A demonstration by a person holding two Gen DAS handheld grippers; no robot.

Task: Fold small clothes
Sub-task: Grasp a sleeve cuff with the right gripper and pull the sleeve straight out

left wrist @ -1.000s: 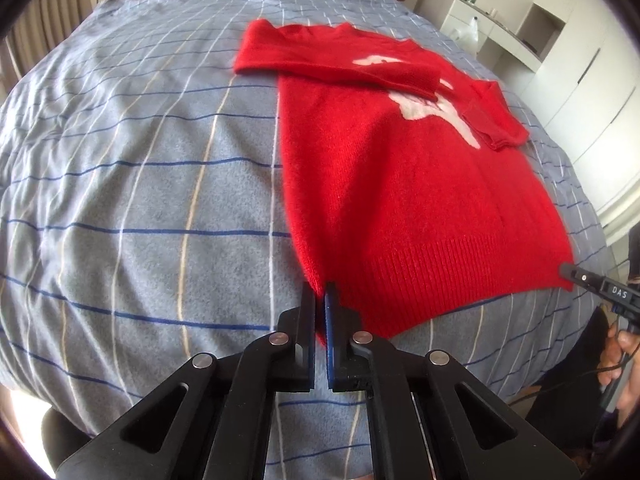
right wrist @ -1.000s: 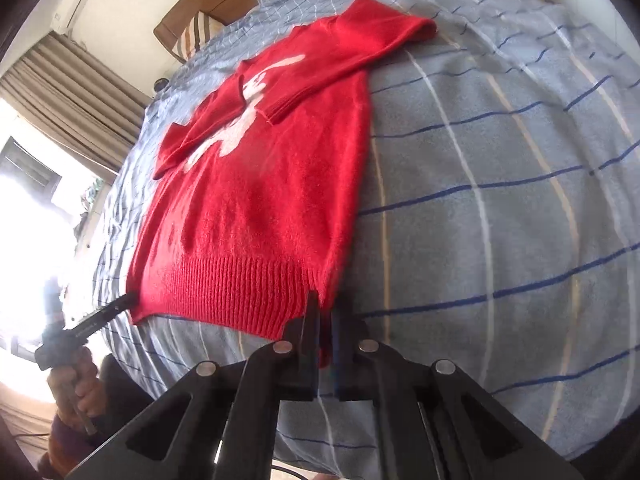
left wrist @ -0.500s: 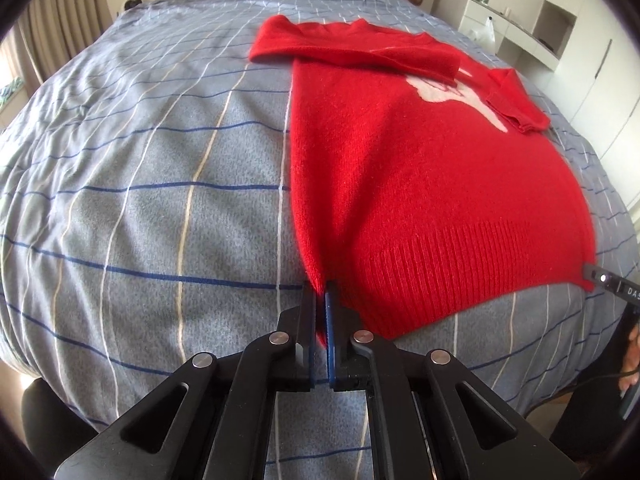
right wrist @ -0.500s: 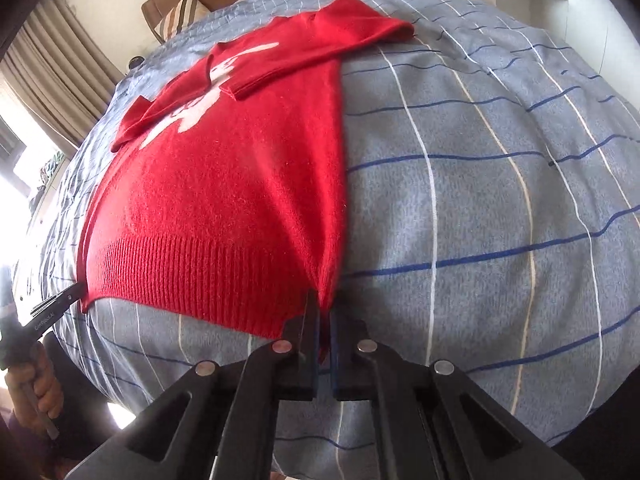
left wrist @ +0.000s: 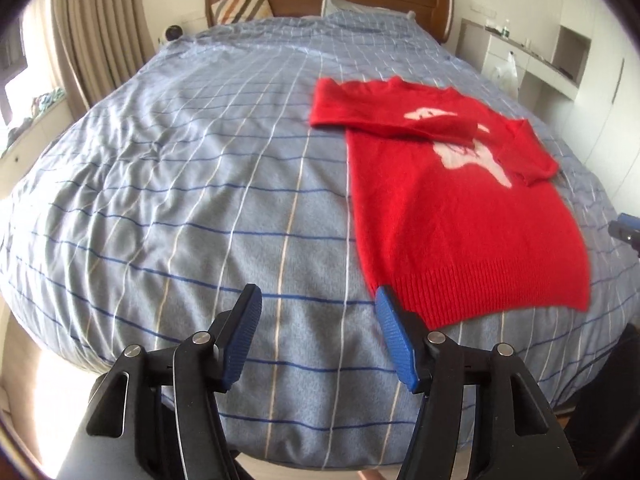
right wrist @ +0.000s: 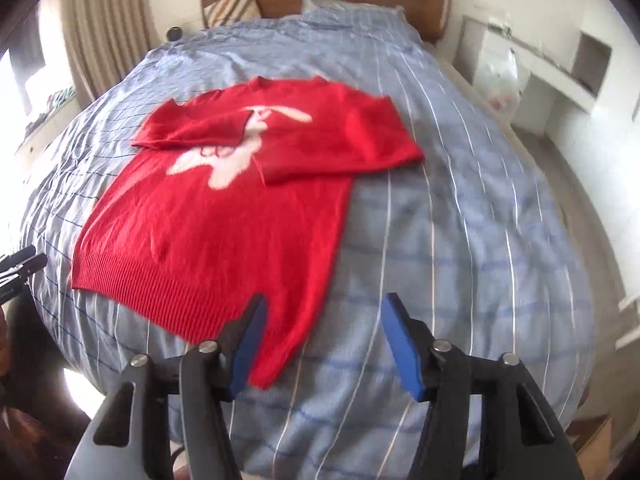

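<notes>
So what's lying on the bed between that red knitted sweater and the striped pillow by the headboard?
Only bare blue checked duvet lies between the red knitted sweater and the striped pillow, seen in the left wrist view.

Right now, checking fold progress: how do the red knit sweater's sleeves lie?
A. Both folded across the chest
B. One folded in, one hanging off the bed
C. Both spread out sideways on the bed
A: on the red knit sweater, both sleeves lie folded across the white chest motif.
</notes>
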